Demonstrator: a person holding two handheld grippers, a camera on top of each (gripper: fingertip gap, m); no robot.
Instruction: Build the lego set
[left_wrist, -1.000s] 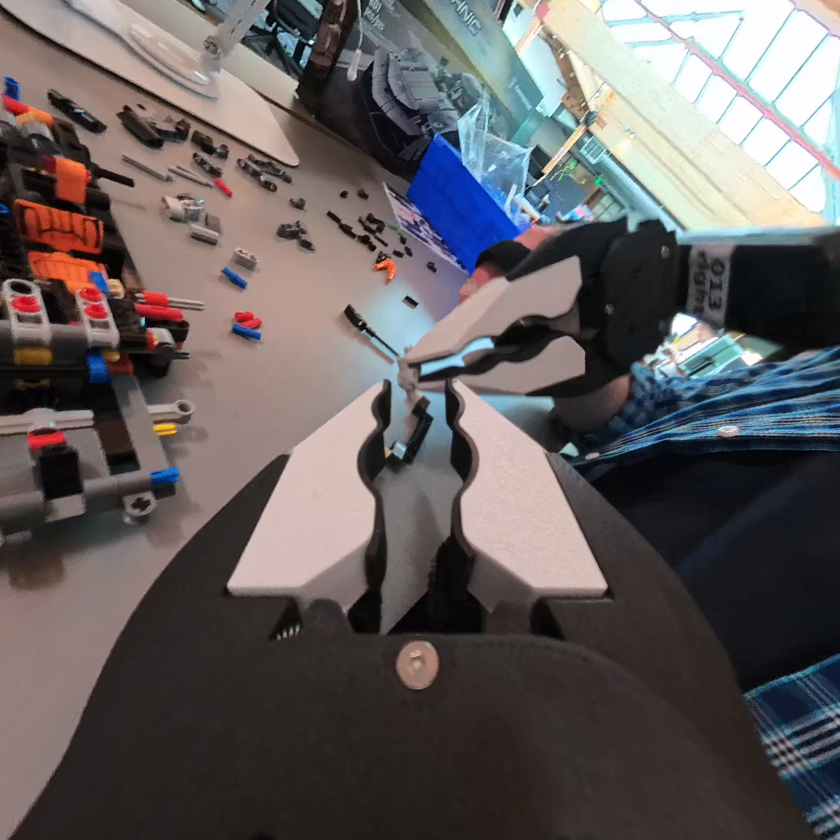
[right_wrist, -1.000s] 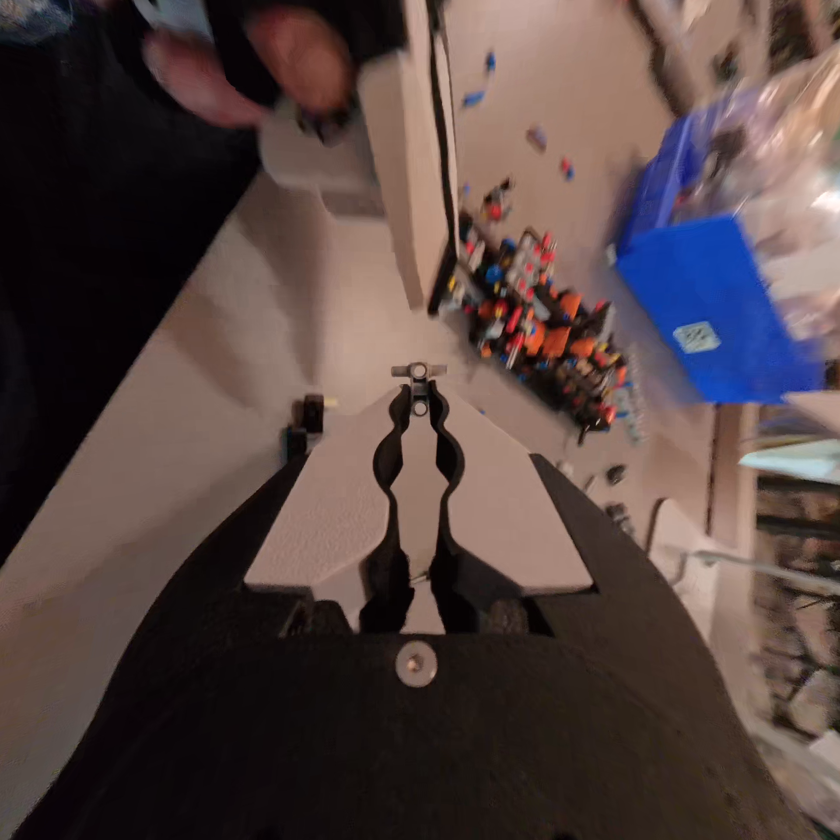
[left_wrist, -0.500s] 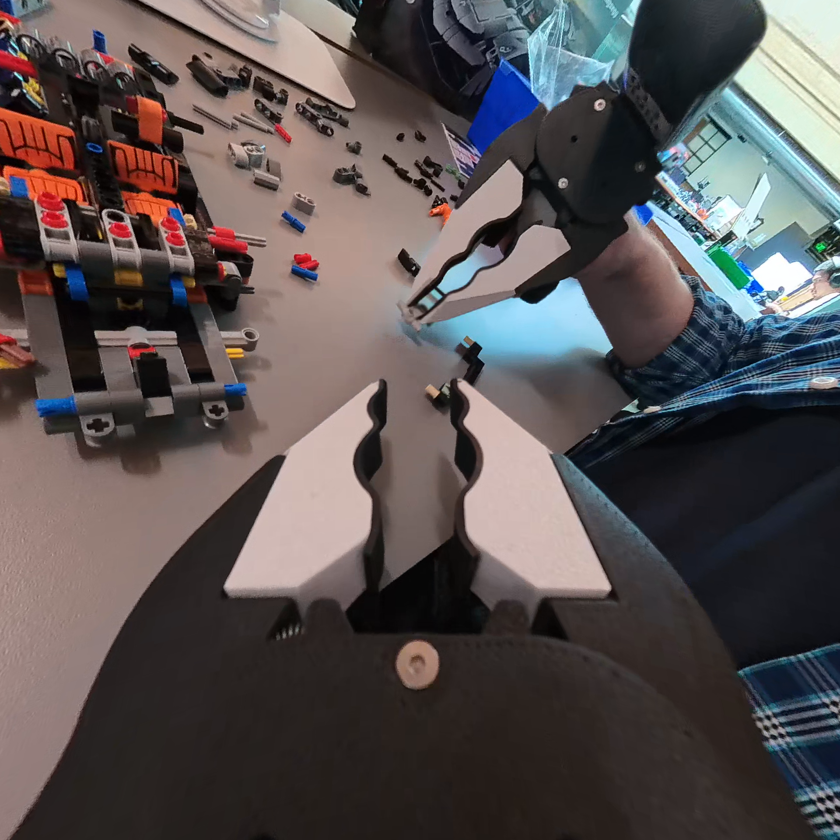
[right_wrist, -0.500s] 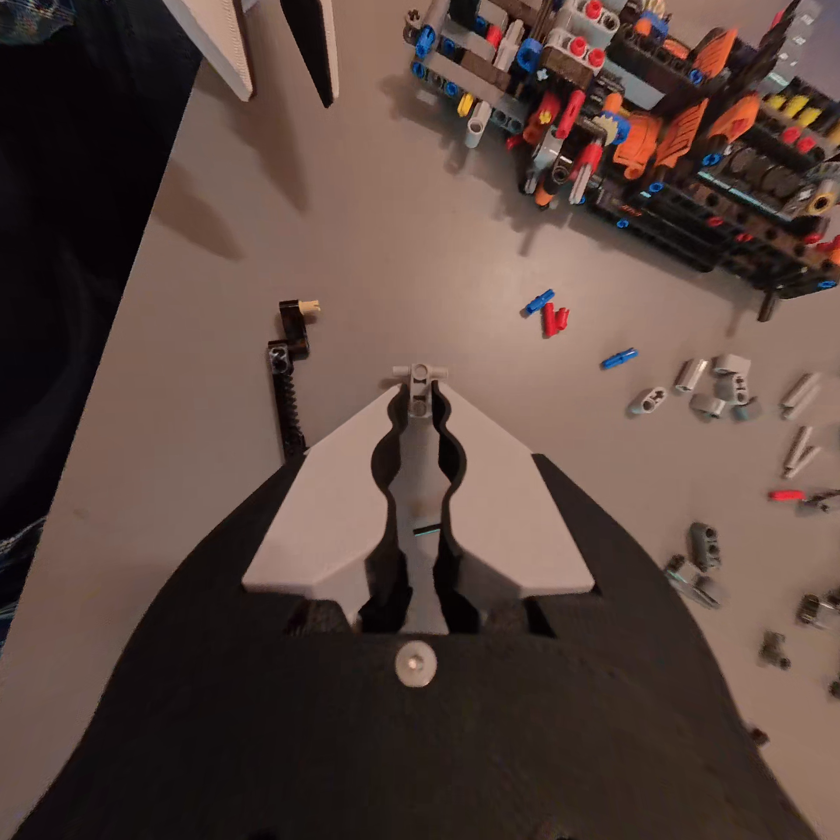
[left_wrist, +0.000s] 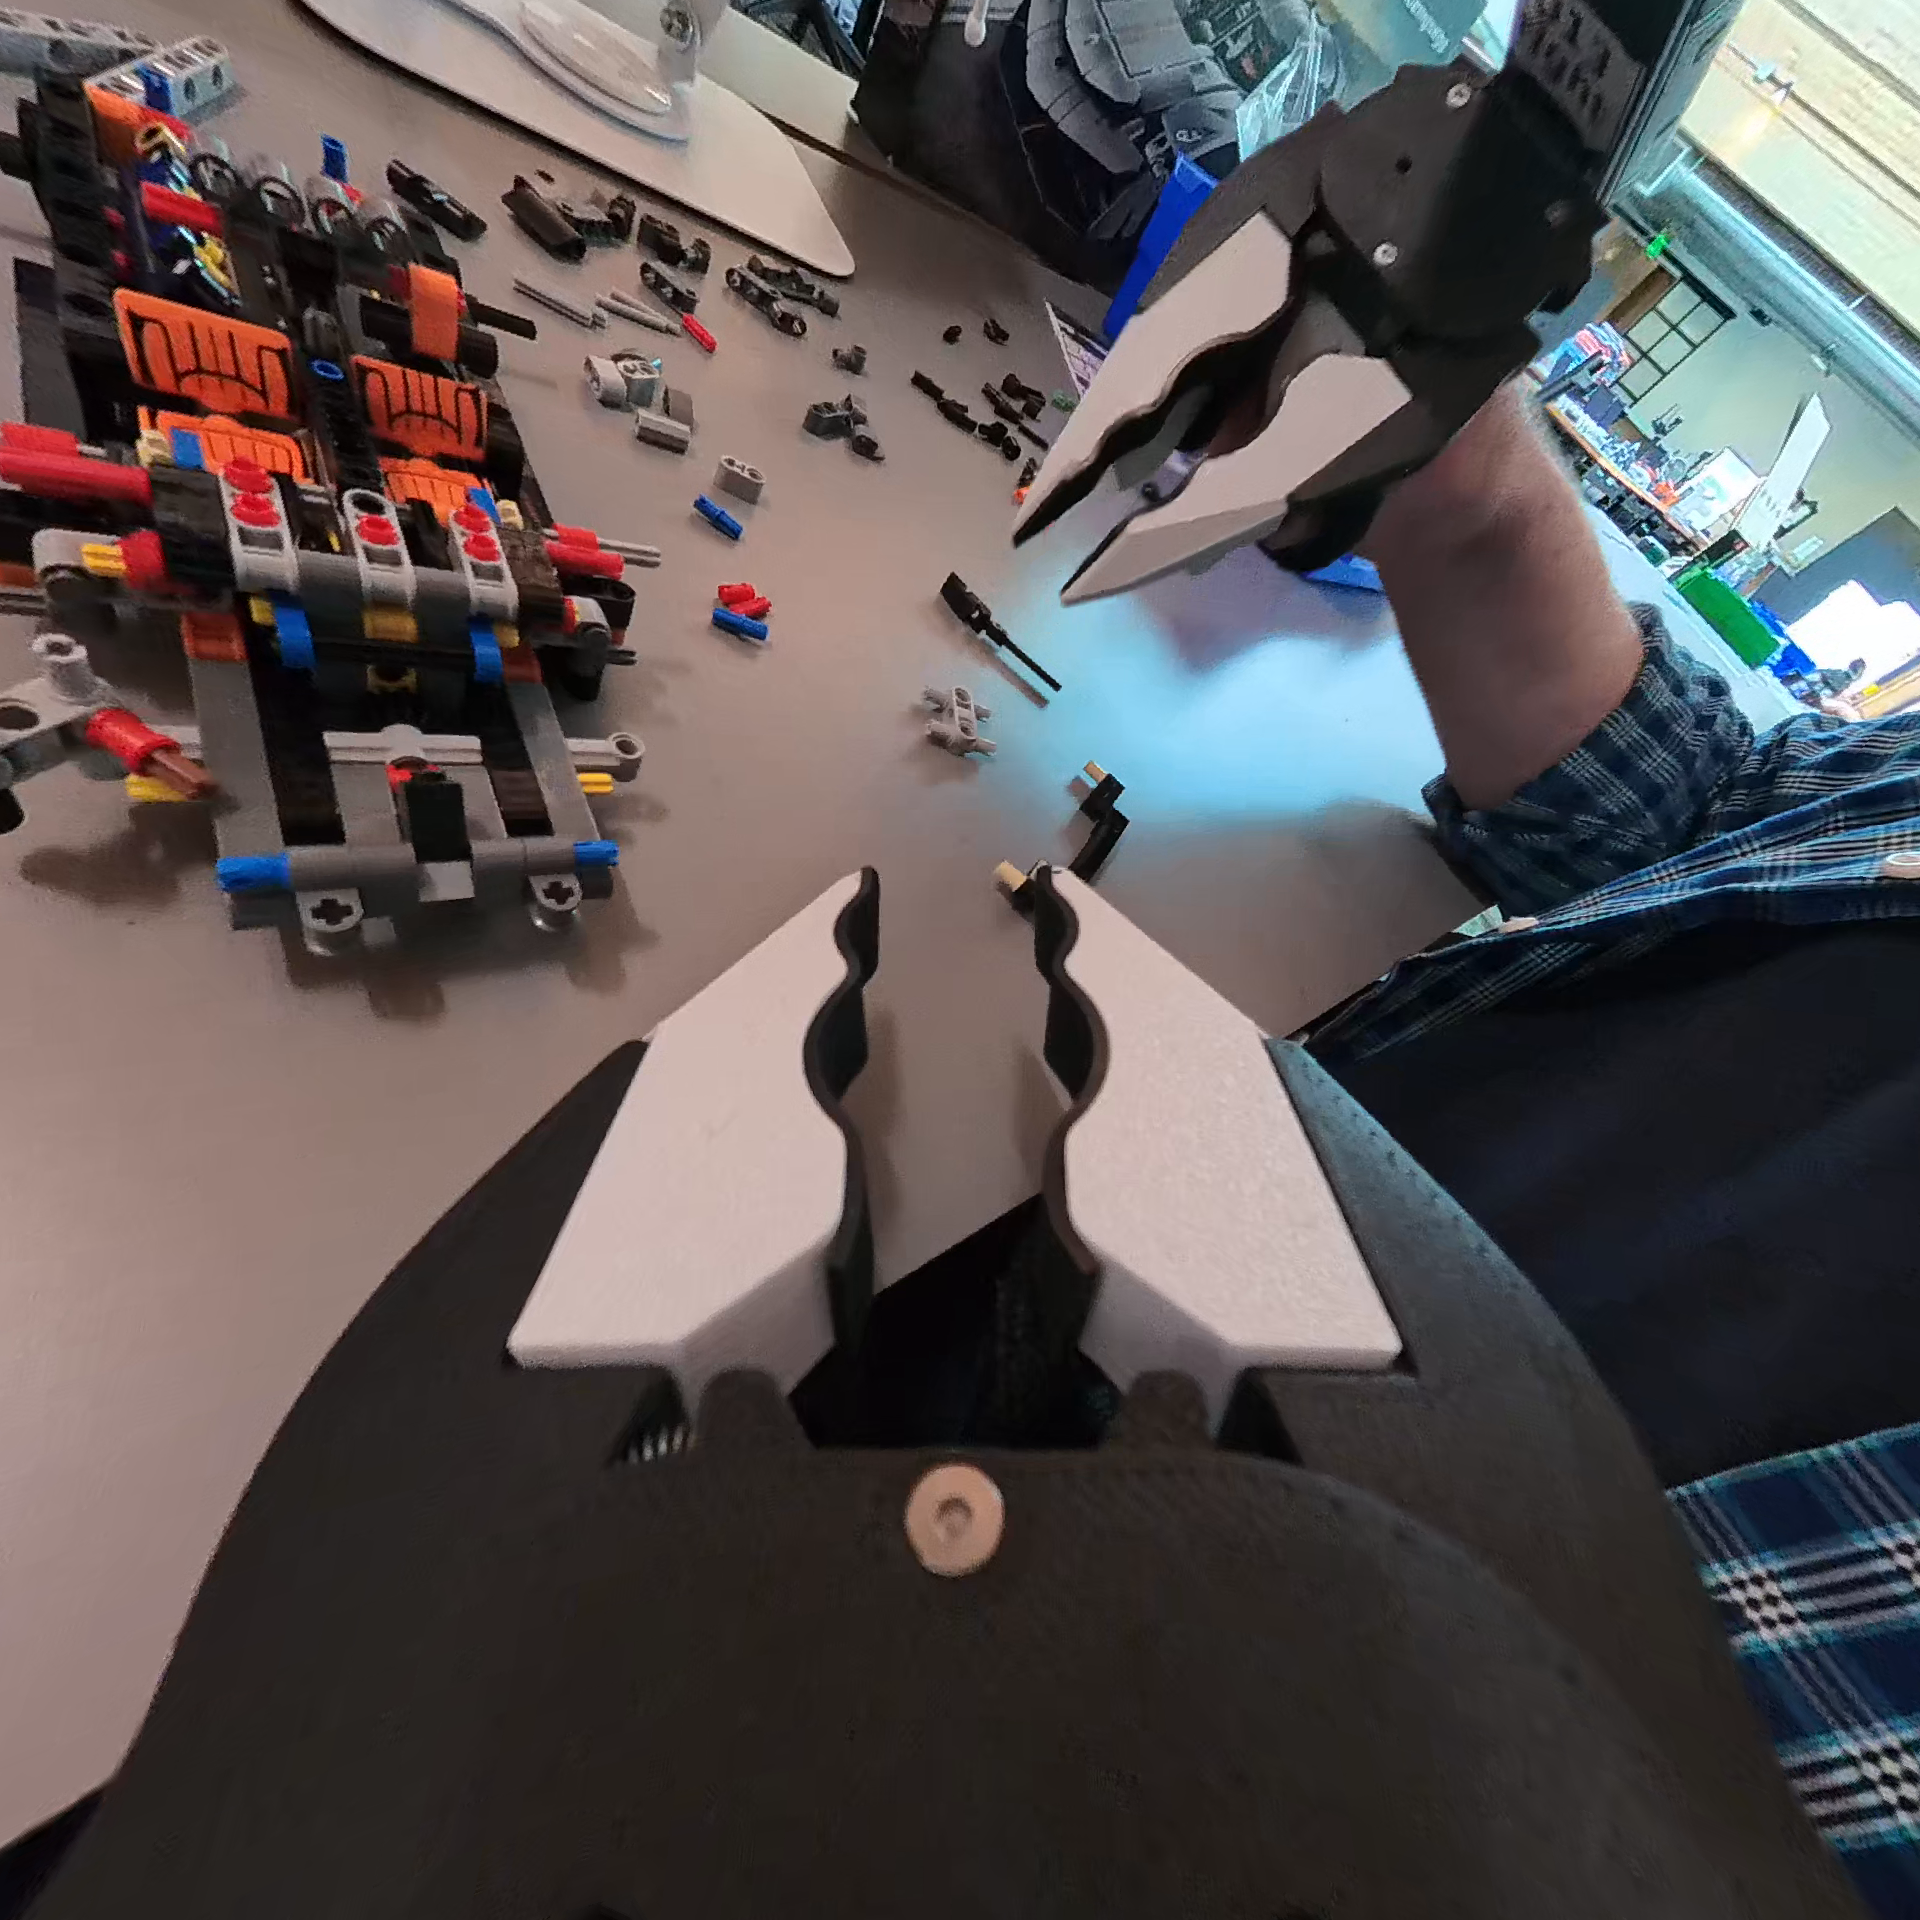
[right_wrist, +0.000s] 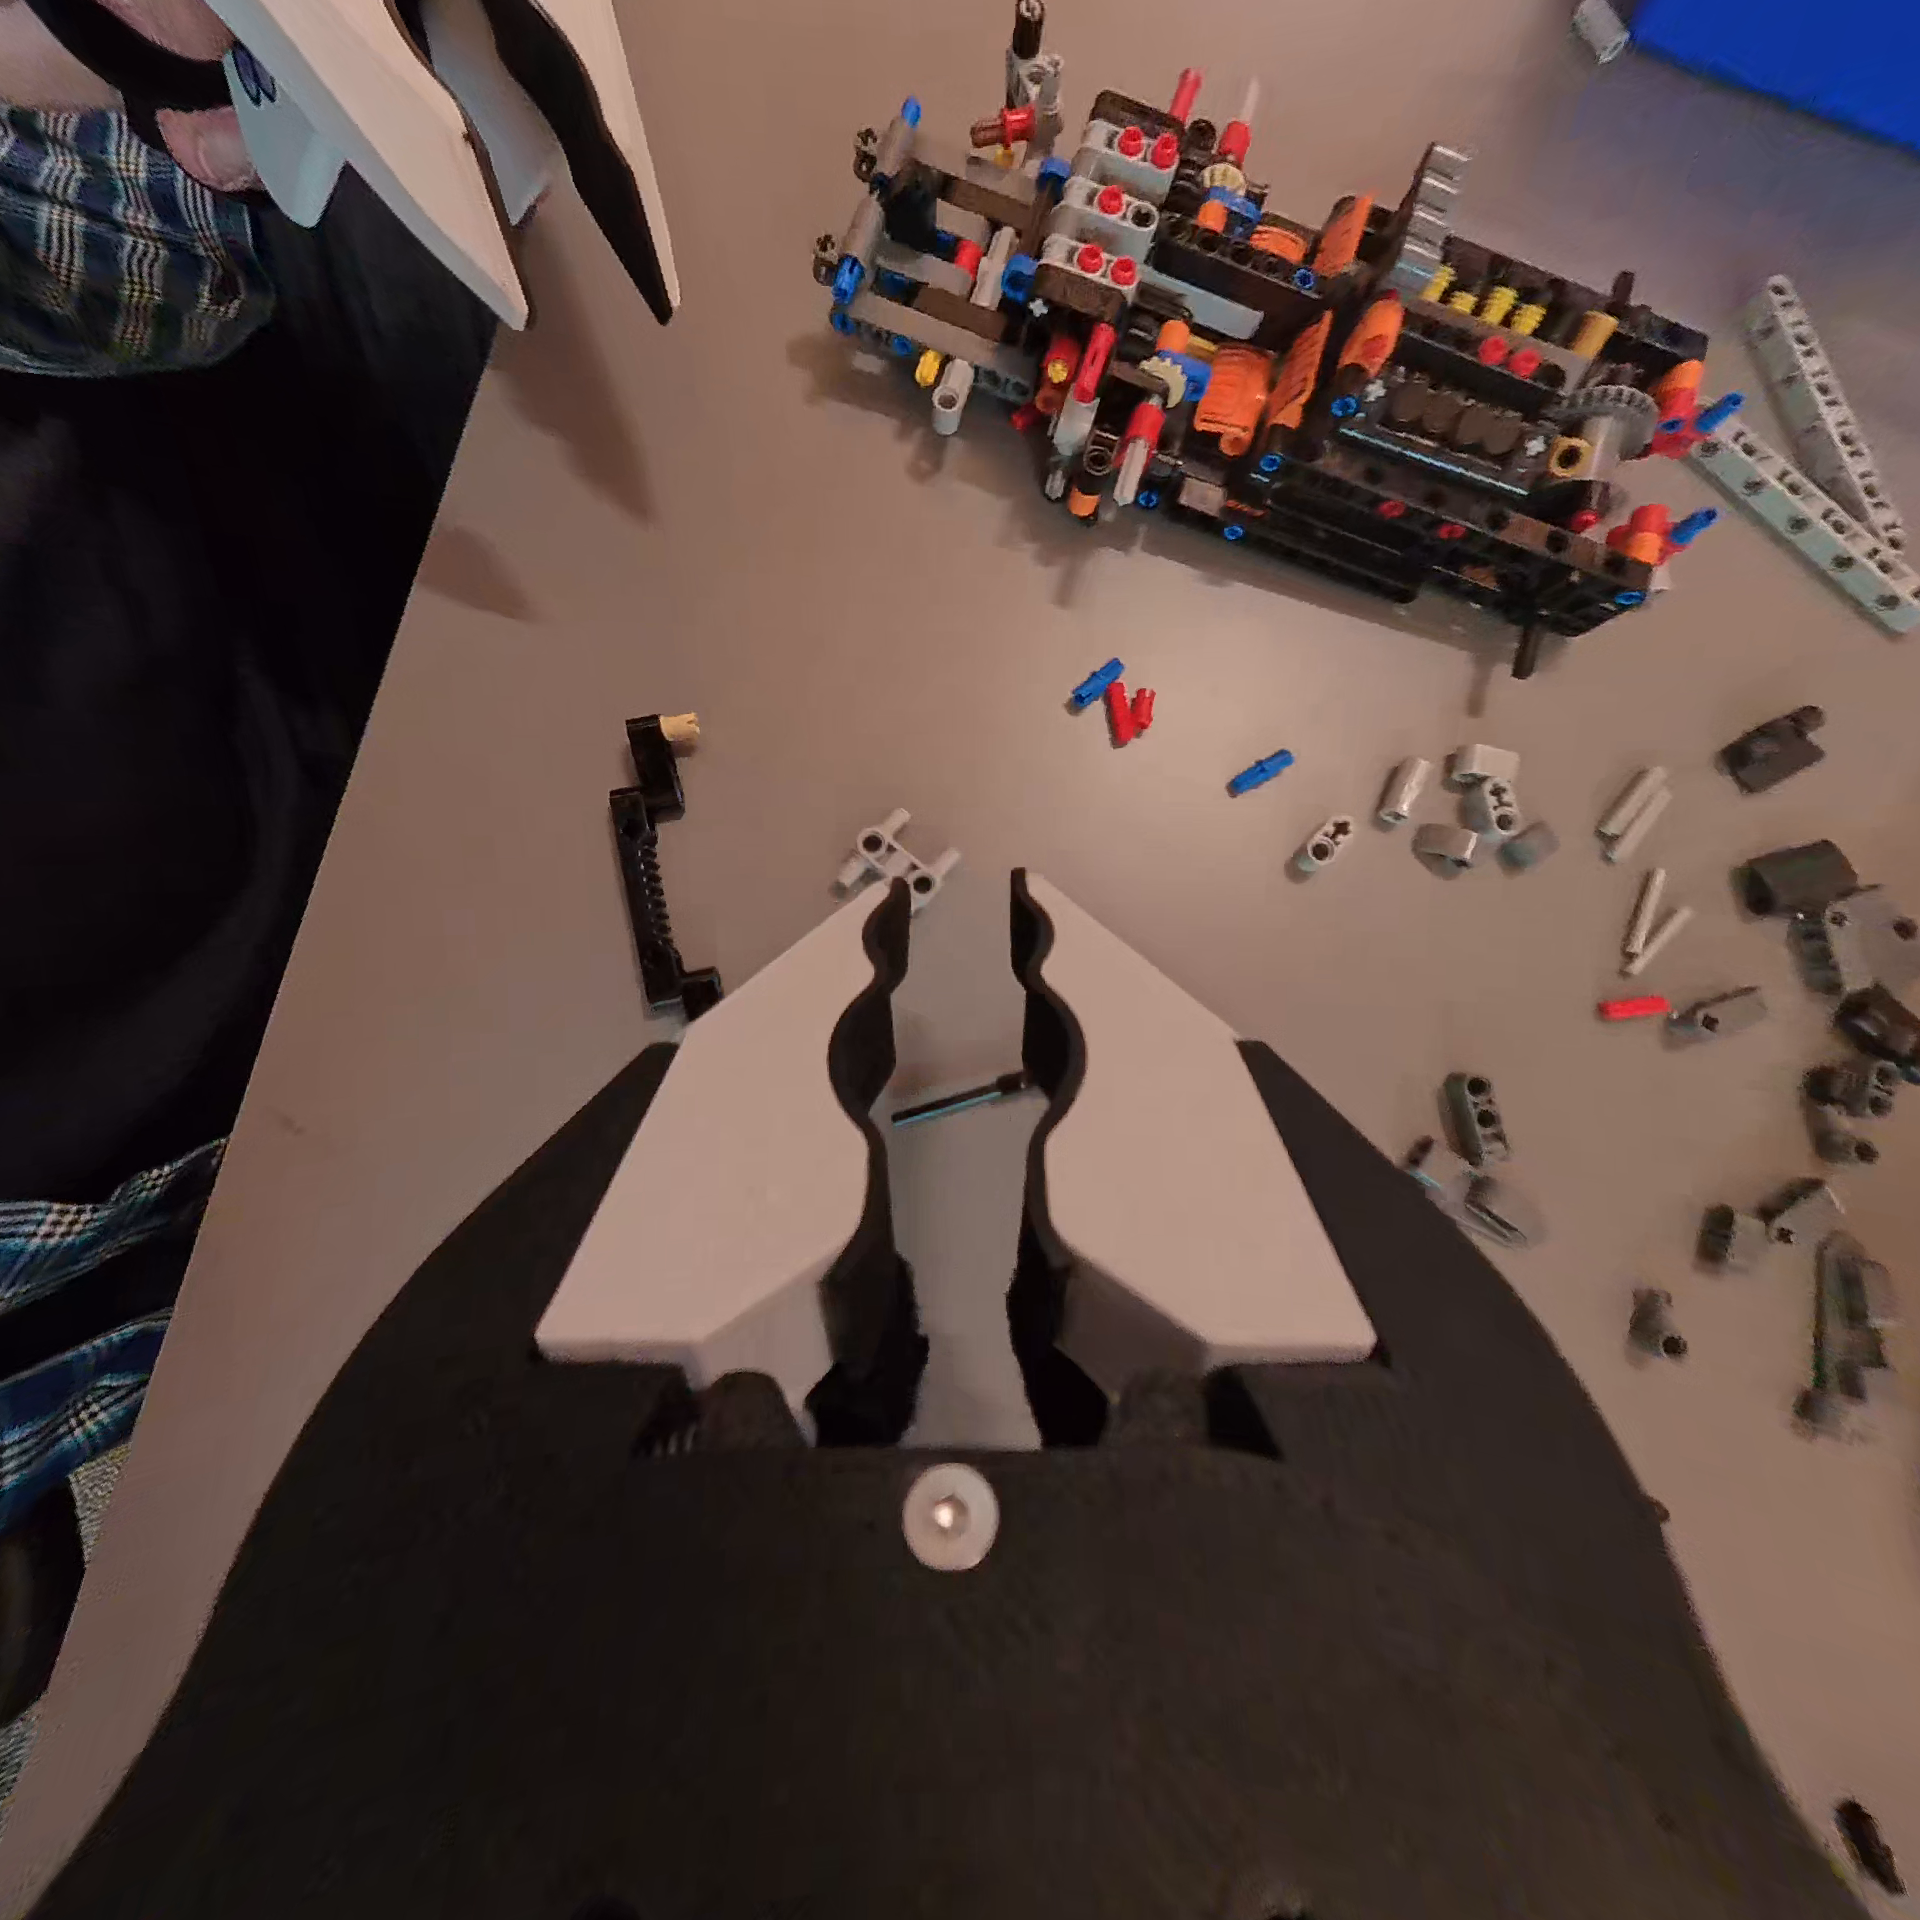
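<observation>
The partly built lego model (left_wrist: 312, 540), black and grey with orange, red and blue parts, lies on the grey table (left_wrist: 790, 1039); it also shows in the right wrist view (right_wrist: 1247, 343). A small grey connector (right_wrist: 891, 852) lies on the table just left of my open, empty right gripper (right_wrist: 958, 883), which hovers above it in the left wrist view (left_wrist: 1044, 566). The connector also shows there (left_wrist: 956, 720). A black toothed piece with a tan pin (right_wrist: 649, 883) lies near the table's edge, right by my open, empty left gripper (left_wrist: 956, 883).
Loose red and blue pins (right_wrist: 1112, 698), grey connectors (right_wrist: 1455, 810) and dark parts (right_wrist: 1829, 935) are scattered to the right. A black axle (right_wrist: 956, 1099) lies under my right gripper. A blue bin (right_wrist: 1787, 52) stands at the back. A person's plaid sleeve (left_wrist: 1662, 790) reaches over the table's edge. About 15 cm separates my left fingertips from my right. To the small grey connector (right_wrist: 891, 852): right tips about 5 cm, left tips about 12 cm. My left wrist view (left_wrist: 963, 717) looks at it from another angle.
My right gripper has opened and let go of the grey connector, which now lies on the table. My left gripper let go of the black toothed piece and opened wider.
</observation>
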